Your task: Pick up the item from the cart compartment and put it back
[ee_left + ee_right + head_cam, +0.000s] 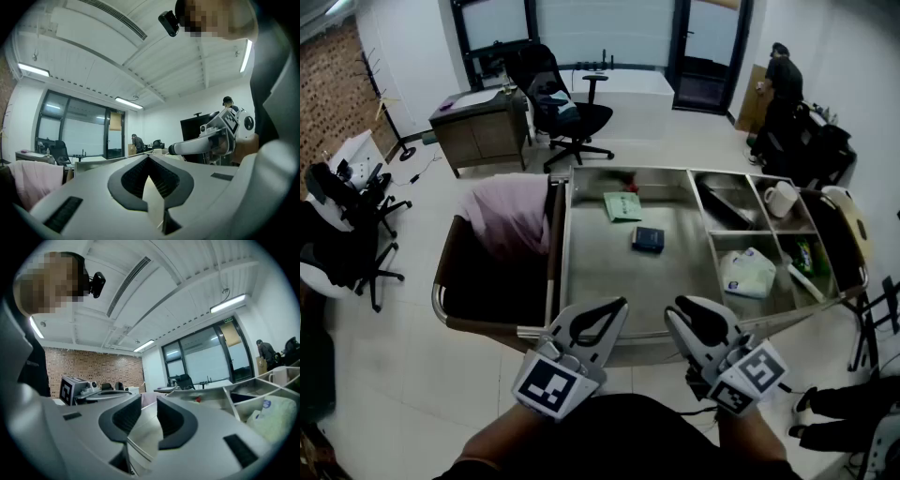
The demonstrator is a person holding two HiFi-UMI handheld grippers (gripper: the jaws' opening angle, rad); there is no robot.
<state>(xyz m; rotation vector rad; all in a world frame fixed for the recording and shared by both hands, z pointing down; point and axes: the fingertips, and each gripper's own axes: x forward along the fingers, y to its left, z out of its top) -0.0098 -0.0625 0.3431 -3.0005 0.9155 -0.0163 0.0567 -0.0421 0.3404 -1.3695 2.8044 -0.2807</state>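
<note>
Your left tool (619, 306) has its jaws together at the tips, with nothing between them. Your right tool (677, 311) has its jaws apart, and only bare steel shows through the gap. Both hang at the lower middle of the head view, near the front rim of the steel cart (600, 277).

In the cart's wide middle compartment, well apart from both tools, a dark blue box (648, 239) lies flat. A green packet (622, 206) lies just above it in the frame. Neither label can be read.

At centre right, a white soft pack (748, 274) fills one small compartment, and a white mug (780, 199) stands in the one above it. The narrow slot at the far right holds something green (804, 255) that is too small to name.

At centre left, a pink cloth (511, 214) drapes over the cart's dark bag (483, 286) and hides its far edge. Your own forearms are cut off at the bottom edge.
</note>
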